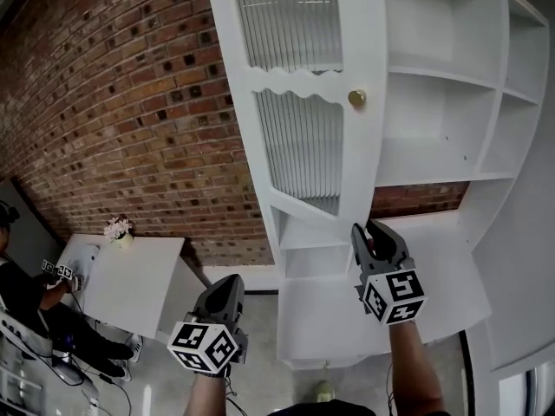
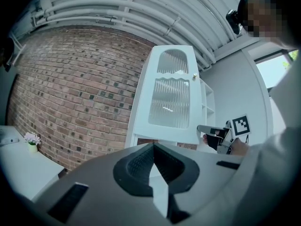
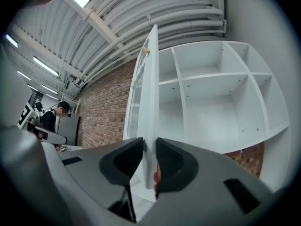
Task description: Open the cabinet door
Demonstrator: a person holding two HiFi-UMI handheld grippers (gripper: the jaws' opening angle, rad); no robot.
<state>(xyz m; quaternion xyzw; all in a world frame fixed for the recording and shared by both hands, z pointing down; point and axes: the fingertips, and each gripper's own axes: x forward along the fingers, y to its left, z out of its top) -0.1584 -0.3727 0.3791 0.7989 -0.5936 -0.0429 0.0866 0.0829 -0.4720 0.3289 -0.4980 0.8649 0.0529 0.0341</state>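
While my right gripper jaws clamp cabinet door at bottom free edge, door stands part-open off cabinet. Light, stiff, hinged; ribbed glass fragile, so grip frame only. Left gripper jaws closed, empty.

One white cabinet, one door with two ribbed glass panes and one brass knob; one left gripper, one right gripper; one low white table; one flower pot
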